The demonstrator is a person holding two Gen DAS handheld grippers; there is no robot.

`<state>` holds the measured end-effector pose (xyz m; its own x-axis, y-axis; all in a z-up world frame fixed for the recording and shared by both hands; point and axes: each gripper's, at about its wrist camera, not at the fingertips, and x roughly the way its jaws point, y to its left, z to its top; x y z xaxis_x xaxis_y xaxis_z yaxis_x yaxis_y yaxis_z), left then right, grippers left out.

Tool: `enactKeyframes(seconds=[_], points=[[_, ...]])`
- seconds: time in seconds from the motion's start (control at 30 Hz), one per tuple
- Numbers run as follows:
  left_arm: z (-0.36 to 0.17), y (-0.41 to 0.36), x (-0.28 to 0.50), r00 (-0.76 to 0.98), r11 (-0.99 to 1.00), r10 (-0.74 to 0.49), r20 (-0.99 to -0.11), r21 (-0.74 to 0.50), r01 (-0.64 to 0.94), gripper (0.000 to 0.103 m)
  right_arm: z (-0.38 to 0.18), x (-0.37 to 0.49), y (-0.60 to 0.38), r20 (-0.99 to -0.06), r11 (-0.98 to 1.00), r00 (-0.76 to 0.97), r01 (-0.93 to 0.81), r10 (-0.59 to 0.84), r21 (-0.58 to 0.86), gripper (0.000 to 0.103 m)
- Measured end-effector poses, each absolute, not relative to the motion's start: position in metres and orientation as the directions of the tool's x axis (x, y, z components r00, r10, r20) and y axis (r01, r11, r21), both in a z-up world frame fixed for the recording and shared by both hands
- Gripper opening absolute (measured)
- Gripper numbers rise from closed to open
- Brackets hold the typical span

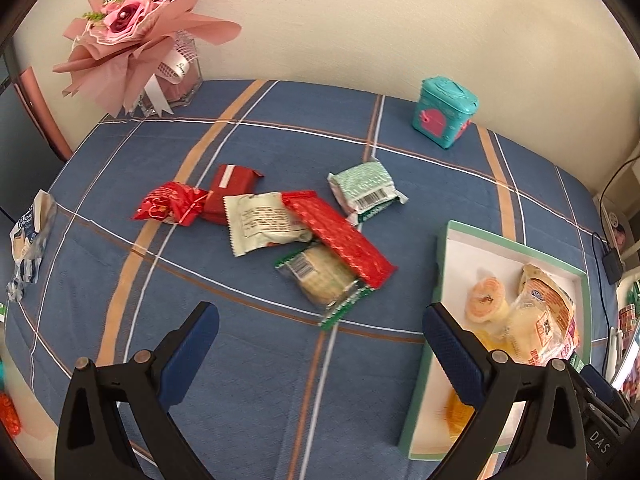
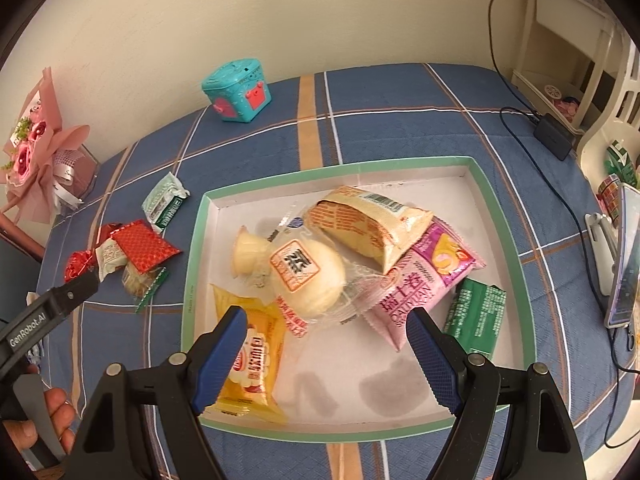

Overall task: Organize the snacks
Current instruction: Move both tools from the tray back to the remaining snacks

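The left gripper (image 1: 320, 360) is wide open above the cloth, snack pile (image 1: 280, 228) ahead; the right gripper (image 2: 326, 354), also wide, hangs over the tray (image 2: 192, 264) of snacks

A home, most likely a bedroom or living room. The desk (image 1: 280, 360) wears a blue plaid cloth against a plain cream wall. A pink paper-flower bouquet (image 1: 132, 28) stands in a glass vase, a teal toy box (image 1: 444, 114) sits near the wall, and cream-painted furniture (image 2: 560, 40) with a charger (image 2: 554, 136) stands alongside.
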<state>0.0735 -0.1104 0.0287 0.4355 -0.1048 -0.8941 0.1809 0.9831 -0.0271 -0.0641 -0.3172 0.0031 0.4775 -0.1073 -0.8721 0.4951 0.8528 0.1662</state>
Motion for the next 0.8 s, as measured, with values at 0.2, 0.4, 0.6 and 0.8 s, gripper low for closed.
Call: enactKeyframes(seconds=[0.2,0.4,0.6,0.8], points=[[0.028,-0.093,0.081,0.446,0.99,-0.083,-0.891,-0.022,0.141,0.102,0.003,-0.055,-0.305,-0.86,0.856,0.498,0.486,-0.108,0.174,0.103],[0.028,-0.08,0.088,0.46,0.993,-0.064,-0.886,-0.011,0.115,0.102,0.003,-0.047,-0.294,-0.851,0.863,0.512,0.477,-0.117,0.168,0.103],[0.03,-0.064,0.095,0.461,0.994,-0.091,-0.883,-0.05,0.1,0.102,0.01,-0.034,-0.276,-0.828,0.879,0.55,0.442,-0.109,0.177,0.103],[0.033,-0.033,0.107,0.464,0.997,-0.075,-0.882,-0.06,0.047,0.102,0.022,-0.013,-0.249,-0.788,0.909,0.611,0.368,-0.077,0.197,0.103]])
